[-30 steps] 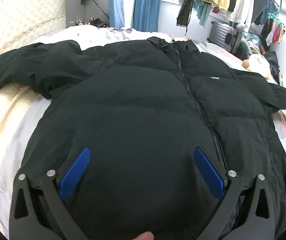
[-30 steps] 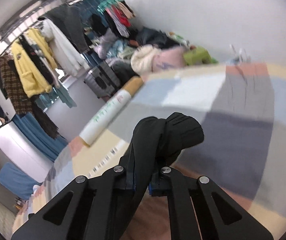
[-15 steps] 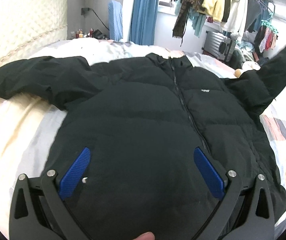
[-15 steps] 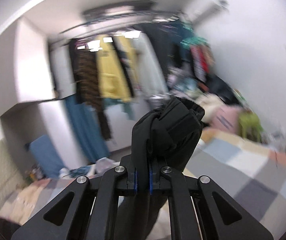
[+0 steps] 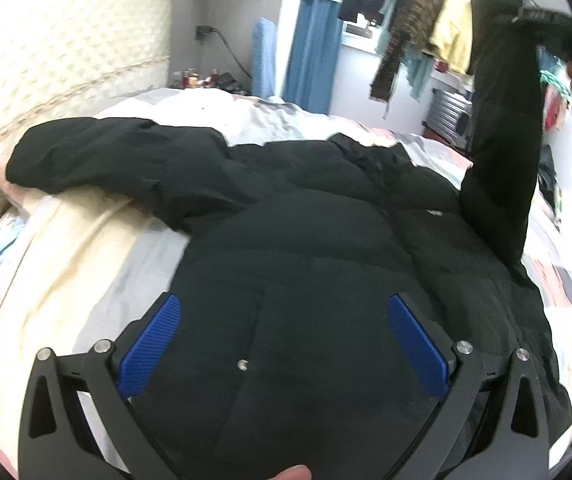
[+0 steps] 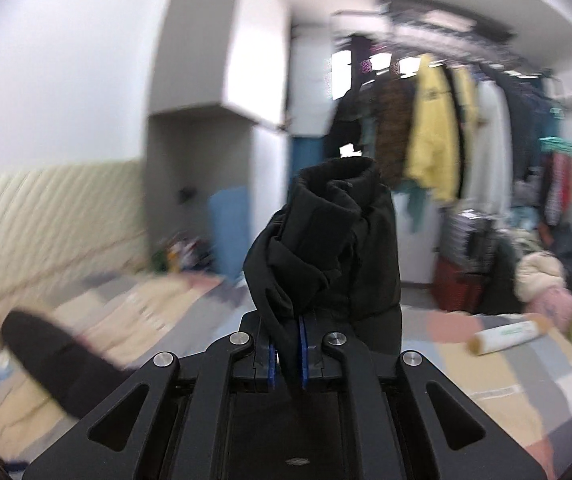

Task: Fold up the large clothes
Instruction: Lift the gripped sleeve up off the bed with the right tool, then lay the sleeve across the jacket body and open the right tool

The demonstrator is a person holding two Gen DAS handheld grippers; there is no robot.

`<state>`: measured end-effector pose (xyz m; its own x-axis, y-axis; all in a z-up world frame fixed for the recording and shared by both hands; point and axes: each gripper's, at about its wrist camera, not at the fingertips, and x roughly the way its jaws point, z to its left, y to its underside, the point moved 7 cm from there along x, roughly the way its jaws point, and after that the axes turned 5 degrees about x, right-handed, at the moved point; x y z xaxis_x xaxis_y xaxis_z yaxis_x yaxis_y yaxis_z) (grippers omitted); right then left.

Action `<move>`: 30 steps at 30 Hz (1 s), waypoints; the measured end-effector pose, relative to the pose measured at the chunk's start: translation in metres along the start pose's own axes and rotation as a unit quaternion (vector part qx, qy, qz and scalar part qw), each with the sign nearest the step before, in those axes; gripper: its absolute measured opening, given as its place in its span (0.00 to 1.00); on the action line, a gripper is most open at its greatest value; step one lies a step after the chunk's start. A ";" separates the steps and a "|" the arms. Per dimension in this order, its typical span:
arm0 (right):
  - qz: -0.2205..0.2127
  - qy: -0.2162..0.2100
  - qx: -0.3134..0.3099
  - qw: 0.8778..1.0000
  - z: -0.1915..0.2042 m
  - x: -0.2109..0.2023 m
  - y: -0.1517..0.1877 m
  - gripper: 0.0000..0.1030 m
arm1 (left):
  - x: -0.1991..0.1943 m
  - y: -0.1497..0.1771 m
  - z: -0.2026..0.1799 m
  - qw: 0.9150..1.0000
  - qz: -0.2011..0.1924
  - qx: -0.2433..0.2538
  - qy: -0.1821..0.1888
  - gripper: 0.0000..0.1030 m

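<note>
Bed [image 5: 98, 240]: patchwork cover, bearing the whole garment; padded headboard running along the far left

Black puffer jacket [image 5: 305, 260]: lying front up across the bed, zip closed, one sleeve [image 5: 98, 160] lying outstretched toward the headboard, the other being hoisted upright at the right of the left wrist view

Raised sleeve [image 5: 497, 168]: standing tall over the jacket's chest; a second ago it was lying out flat on the bed, half a second ago only part lifted

Right gripper [image 6: 287, 354]: jaws clenched, pinching the bunched cuff [image 6: 325, 240]; its view, a second ago on the bedcover, is now facing the wardrobe and clothes rail [image 6: 465, 120]

Left gripper [image 5: 282, 344]: jaws spread wide, grasping nothing, hovering above the lower front of the jacket, which is sitting larger and lower in its view than before

Step in hand, as judged: first sleeve fold, mid-swing. Next move is calling for carrying the cuff across and laying the sleeve flat over the chest, then letting go; the padded fabric is likely springing back unless pressed down
</note>
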<state>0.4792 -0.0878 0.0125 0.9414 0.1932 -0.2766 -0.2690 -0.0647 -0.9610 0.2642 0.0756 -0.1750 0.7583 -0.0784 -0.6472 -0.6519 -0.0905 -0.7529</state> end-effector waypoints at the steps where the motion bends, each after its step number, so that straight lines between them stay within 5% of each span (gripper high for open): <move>1: 0.012 -0.012 -0.011 1.000 0.020 0.012 0.015 0.06 | 0.001 0.000 0.006 1.000 0.000 -0.007 -0.002 1.00; 8: 0.099 -0.070 -0.060 0.991 0.136 0.070 0.126 0.08 | 0.005 0.002 0.035 0.999 0.001 -0.042 -0.011 1.00; 16: 0.204 -0.076 -0.089 0.972 0.185 0.121 0.252 0.08 | 0.020 0.009 0.056 0.997 0.017 -0.071 -0.012 1.00; 20: 0.233 -0.072 -0.089 0.966 0.189 0.138 0.284 0.08 | 0.025 0.012 0.057 0.997 0.025 -0.076 -0.003 1.00; 30: 0.238 -0.070 -0.078 0.966 0.179 0.139 0.295 0.10 | 0.038 0.022 0.056 0.996 0.047 -0.073 0.002 1.00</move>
<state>0.4941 0.0957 -0.3110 0.6791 0.2359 -0.6951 -0.6197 -0.3233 -0.7152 0.2786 0.1258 -0.2232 0.6940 -0.0970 -0.7134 -0.7134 -0.2265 -0.6631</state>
